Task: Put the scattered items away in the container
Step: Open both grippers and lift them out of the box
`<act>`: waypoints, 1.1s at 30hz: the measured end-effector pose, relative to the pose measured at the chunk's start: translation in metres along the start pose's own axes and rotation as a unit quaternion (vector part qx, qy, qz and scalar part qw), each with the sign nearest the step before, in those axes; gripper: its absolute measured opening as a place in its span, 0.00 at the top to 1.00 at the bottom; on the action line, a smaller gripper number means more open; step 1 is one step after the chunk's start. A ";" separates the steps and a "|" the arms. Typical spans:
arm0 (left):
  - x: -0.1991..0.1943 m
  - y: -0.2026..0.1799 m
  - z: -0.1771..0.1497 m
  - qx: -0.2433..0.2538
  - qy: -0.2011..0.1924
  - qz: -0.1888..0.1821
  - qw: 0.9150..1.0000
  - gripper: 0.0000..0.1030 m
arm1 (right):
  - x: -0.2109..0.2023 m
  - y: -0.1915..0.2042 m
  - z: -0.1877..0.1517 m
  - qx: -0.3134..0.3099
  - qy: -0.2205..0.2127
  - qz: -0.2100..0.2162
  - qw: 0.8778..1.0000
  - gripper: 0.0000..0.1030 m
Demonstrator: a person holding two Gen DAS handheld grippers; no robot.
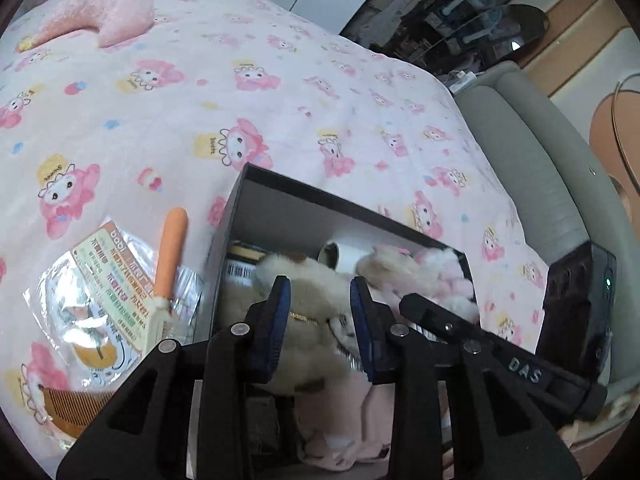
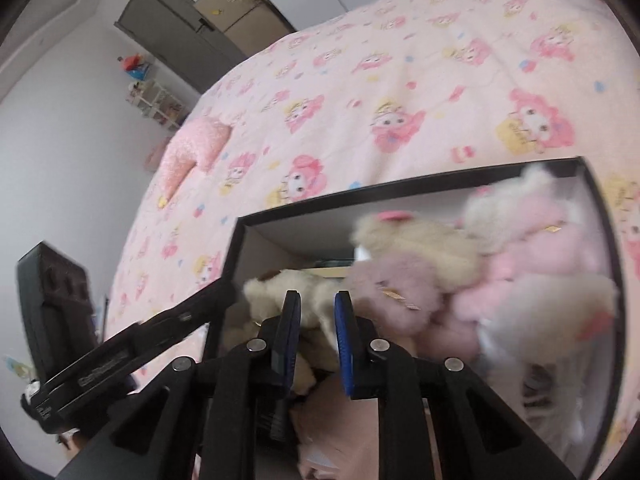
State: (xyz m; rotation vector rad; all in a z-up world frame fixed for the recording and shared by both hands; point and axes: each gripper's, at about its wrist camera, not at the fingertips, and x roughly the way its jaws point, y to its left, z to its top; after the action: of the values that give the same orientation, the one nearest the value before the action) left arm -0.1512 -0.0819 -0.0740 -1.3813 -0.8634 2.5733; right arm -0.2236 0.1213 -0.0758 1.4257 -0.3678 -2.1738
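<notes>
A black box (image 1: 320, 194) with a white inside sits on the pink bed and holds several plush toys, cream (image 1: 308, 300) and pink (image 1: 444, 276). It also shows in the right wrist view (image 2: 400, 188). My left gripper (image 1: 320, 288) hovers over the box with jaws apart, a cream plush showing between them. My right gripper (image 2: 316, 300) is over the same box, jaws apart around a cream plush (image 2: 280, 284); its arm shows in the left wrist view (image 1: 480, 336). Left of the box lie an orange-handled brush (image 1: 170, 256), a clear printed packet (image 1: 108, 304) and a brown comb (image 1: 76, 404).
A pink cushion (image 1: 104, 12) lies far up the bed, also in the right wrist view (image 2: 192, 148). A grey bed frame (image 1: 532, 152) runs along the right edge. A dark wardrobe (image 2: 180, 28) and a small shelf (image 2: 156, 100) stand by the wall.
</notes>
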 end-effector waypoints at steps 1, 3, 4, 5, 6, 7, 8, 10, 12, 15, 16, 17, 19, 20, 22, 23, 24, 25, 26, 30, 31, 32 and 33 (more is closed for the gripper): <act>0.001 -0.001 -0.008 0.003 0.017 -0.004 1.000 0.71 | 0.000 -0.001 -0.003 -0.005 0.010 -0.019 1.000 0.86; 0.006 -0.005 -0.026 0.006 0.051 0.004 0.999 0.71 | 0.002 -0.004 -0.011 -0.013 0.029 -0.046 0.998 0.86; 0.006 -0.007 -0.034 0.012 0.059 0.010 0.998 0.71 | 0.002 -0.005 -0.015 -0.017 0.034 -0.052 0.998 0.86; 0.007 -0.010 -0.040 0.017 0.066 0.011 0.998 0.71 | 0.002 -0.005 -0.019 -0.024 0.039 -0.056 0.997 0.86; 0.010 -0.011 -0.044 0.019 0.074 0.011 0.997 0.71 | 0.002 -0.004 -0.022 -0.031 0.043 -0.061 0.997 0.86; 0.014 -0.012 -0.046 0.020 0.080 0.015 0.996 0.71 | 0.003 -0.004 -0.025 -0.038 0.046 -0.064 0.996 0.86; 0.020 -0.012 -0.046 0.018 0.084 0.026 0.996 0.72 | 0.004 -0.003 -0.027 -0.042 0.048 -0.068 0.996 0.86; 0.030 -0.014 -0.041 0.017 0.089 0.043 0.995 0.76 | 0.007 -0.002 -0.028 -0.045 0.051 -0.073 0.995 0.86; 0.040 -0.016 -0.030 0.020 0.086 0.057 0.994 0.76 | 0.004 0.000 -0.028 -0.048 0.040 -0.081 0.995 0.86; 0.053 -0.015 -0.009 0.008 0.072 0.073 0.995 0.76 | -0.015 0.004 -0.025 -0.050 -0.017 -0.097 0.994 0.86; 0.058 -0.016 -0.002 0.008 0.065 0.081 0.995 0.76 | -0.021 0.005 -0.024 -0.052 -0.039 -0.102 0.993 0.86; 0.064 -0.015 0.004 0.004 0.069 0.088 0.994 0.76 | -0.024 0.005 -0.023 -0.054 -0.050 -0.104 0.992 0.86; 0.070 -0.014 0.007 -0.005 0.078 0.084 0.993 0.75 | -0.015 0.003 -0.020 -0.048 -0.024 -0.082 0.995 0.86; 0.069 -0.014 0.005 -0.003 0.075 0.081 0.994 0.75 | -0.008 0.001 -0.020 -0.041 -0.002 -0.065 0.997 0.86; 0.058 -0.013 -0.001 -0.001 0.069 0.063 0.996 0.75 | 0.004 -0.002 -0.023 -0.034 0.029 -0.057 0.997 0.86; 0.051 -0.010 -0.005 -0.005 0.064 0.050 0.997 0.75 | 0.008 -0.002 -0.025 -0.038 0.034 -0.061 0.997 0.86; 0.045 -0.007 -0.008 -0.009 0.060 0.038 0.997 0.75 | 0.009 -0.001 -0.025 -0.043 0.035 -0.062 0.997 0.86; 0.042 -0.006 -0.009 -0.009 0.058 0.034 0.998 0.74 | 0.008 0.001 -0.026 -0.047 0.033 -0.062 0.996 0.86; 0.042 -0.005 -0.009 -0.004 0.059 0.031 0.998 0.73 | 0.008 0.003 -0.025 -0.052 0.031 -0.066 0.996 0.86; 0.057 -0.009 -0.003 0.000 0.076 0.034 0.997 0.74 | 0.021 0.000 -0.021 -0.054 0.030 -0.068 0.996 0.83; 0.060 -0.009 -0.002 -0.003 0.076 0.036 0.996 0.74 | 0.025 -0.003 -0.020 -0.050 0.033 -0.065 0.996 0.79; 0.062 -0.009 -0.001 -0.005 0.078 0.037 0.996 0.74 | 0.026 -0.006 -0.019 -0.047 0.033 -0.061 0.997 0.78; 0.064 -0.008 0.000 -0.007 0.079 0.037 0.996 0.74 | 0.027 -0.008 -0.018 -0.044 0.031 -0.059 0.997 0.77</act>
State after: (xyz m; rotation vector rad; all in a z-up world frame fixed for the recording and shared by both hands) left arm -0.1898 -0.0534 -0.1172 -1.6243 -0.8210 2.4717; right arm -0.2182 0.1141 -0.1075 1.4954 -0.1677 -2.2031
